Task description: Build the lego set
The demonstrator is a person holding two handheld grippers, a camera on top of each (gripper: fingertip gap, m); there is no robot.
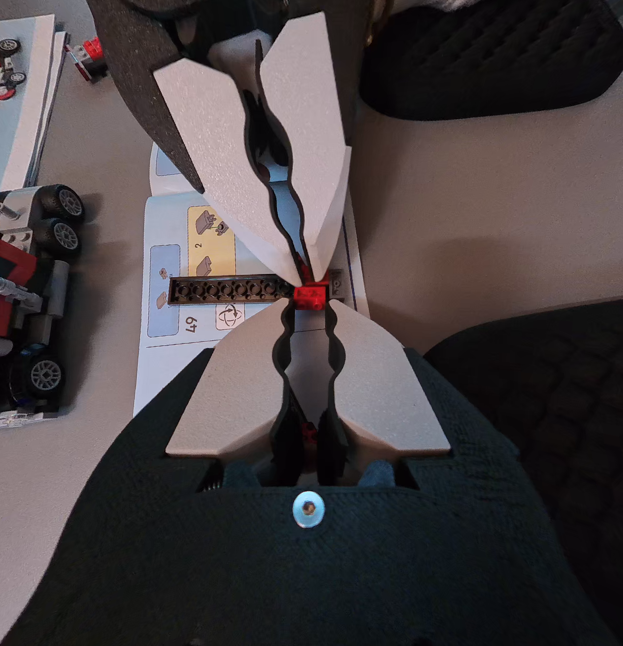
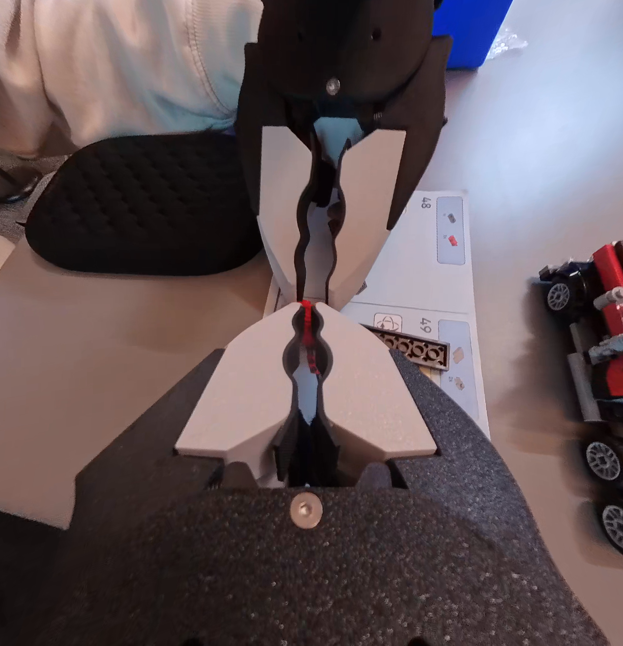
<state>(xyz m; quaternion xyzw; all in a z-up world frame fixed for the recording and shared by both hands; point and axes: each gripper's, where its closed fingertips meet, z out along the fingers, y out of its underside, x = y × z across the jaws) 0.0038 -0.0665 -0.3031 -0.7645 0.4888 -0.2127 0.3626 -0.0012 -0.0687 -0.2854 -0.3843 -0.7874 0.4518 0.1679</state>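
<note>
We had the red brick (image 1: 310, 297) at the end of the black plate (image 1: 229, 290), above the open manual (image 1: 184, 325). Our right hand-held gripper (image 1: 304, 271) pinched it thin; the left hand-held gripper (image 1: 309, 307) clamped plate and brick. Best pressed squarely, studs aligned, the left bracing.

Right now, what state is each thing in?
Left hand-held gripper: shut on red brick.
Right hand-held gripper: shut on red brick.
Red brick: pinched from both sides, at the plate's end.
Black plate: flat on booklet.
Instruction booklet: open.
</note>
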